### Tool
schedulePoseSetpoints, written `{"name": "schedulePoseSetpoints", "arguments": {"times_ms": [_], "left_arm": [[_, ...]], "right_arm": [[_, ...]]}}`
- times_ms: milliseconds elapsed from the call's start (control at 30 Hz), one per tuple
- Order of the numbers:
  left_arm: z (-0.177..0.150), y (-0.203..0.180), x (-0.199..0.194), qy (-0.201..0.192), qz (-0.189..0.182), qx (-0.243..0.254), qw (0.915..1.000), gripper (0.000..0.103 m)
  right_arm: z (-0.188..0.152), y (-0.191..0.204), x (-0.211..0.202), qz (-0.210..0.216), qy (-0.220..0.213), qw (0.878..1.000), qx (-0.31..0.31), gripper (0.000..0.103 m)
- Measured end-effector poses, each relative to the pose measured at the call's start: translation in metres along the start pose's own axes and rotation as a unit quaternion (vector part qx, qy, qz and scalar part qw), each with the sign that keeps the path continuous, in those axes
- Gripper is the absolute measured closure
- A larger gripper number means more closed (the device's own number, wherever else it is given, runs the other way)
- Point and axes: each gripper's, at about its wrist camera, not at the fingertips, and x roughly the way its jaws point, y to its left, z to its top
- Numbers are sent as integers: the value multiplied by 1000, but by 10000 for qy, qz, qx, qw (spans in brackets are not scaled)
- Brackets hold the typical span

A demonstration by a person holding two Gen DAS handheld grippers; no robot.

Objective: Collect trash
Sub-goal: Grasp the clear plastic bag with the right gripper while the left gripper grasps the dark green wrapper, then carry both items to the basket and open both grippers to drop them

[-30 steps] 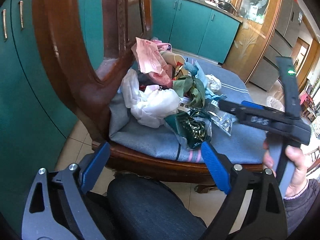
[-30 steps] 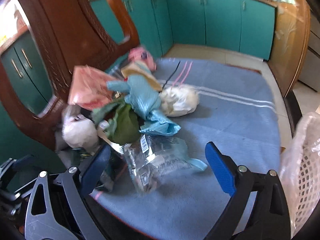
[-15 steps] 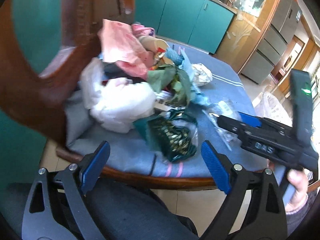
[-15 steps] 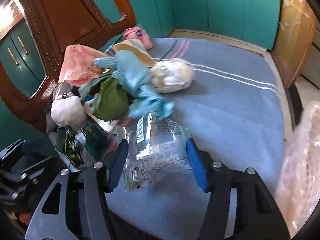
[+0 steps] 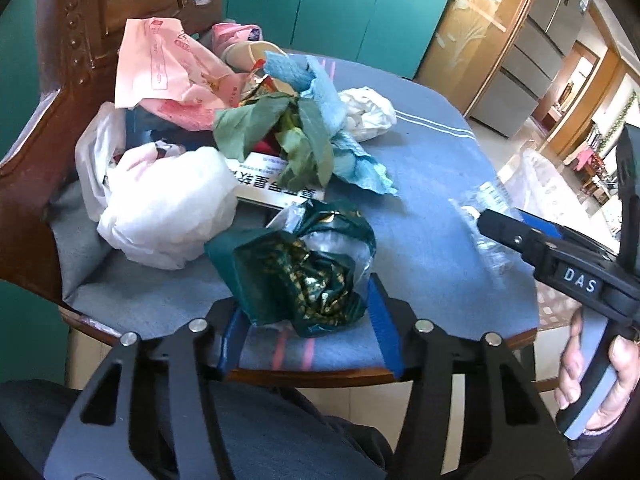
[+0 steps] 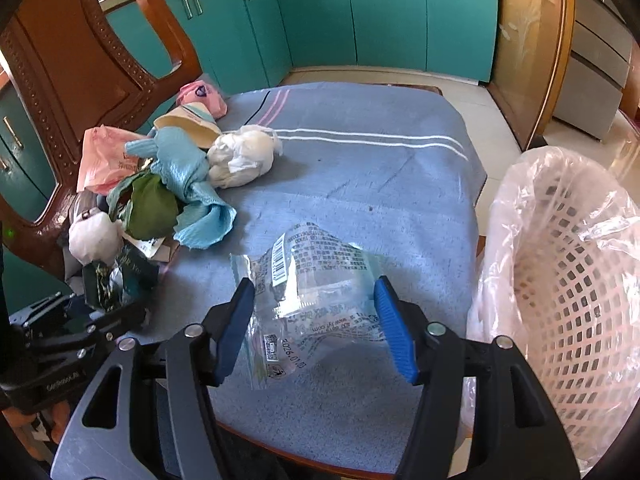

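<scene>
A pile of trash lies on a blue cloth (image 6: 380,184) covering a wooden chair seat. My left gripper (image 5: 308,320) straddles a crumpled dark green foil wrapper (image 5: 296,272) with its blue pads at both sides; the jaws are partly closed around it. My right gripper (image 6: 316,328) straddles a clear plastic bag with a barcode (image 6: 316,280), jaws partly closed around it. The right gripper also shows in the left wrist view (image 5: 520,232). Behind lie a white plastic bag (image 5: 168,208), a pink bag (image 5: 168,76), green leaves (image 5: 280,132), a blue cloth rag (image 6: 192,184) and a white paper wad (image 6: 244,156).
A white lattice basket lined with clear plastic (image 6: 568,264) stands to the right of the chair. The carved wooden chair back (image 6: 80,60) rises on the left. Teal cabinets (image 6: 360,20) line the far wall. My dark-trousered knee (image 5: 260,420) is below the seat edge.
Both grippers moved in onto the seat and narrowed their jaws: the left around the green foil wrapper, the right around the clear bag. The basket came into the right view.
</scene>
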Motion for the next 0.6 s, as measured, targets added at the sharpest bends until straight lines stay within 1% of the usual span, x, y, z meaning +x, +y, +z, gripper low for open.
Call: {"name": "schedulePoseSetpoints", "arguments": {"times_ms": [67,100,167,267,433,600], "left_arm": [[0,-1,-1,-25,-32,25,10000,47],[-1,-3,-2,-41,-55,54,10000,47],[-1,-6,-1,-32,-58,93,9999,47],[-4,-8,1,-18,-44,108,9999,47],[-7,-5,3,-11,-43,55,10000,47],[-7,-3,3,-55,-53,0,10000,47]], "right_arm": [[1,3,-1,9,-48,10000,-43,23],[2,5,-1,13,-67,9999,-90,20],[2,9,0,-49,-75,9997,-213,19],[3,15,7,-190,-43,9992,-344,19],[1,20,18,-222,92,9987,-447,19],[-2,27,24,-247,121,9979,-589,19]]}}
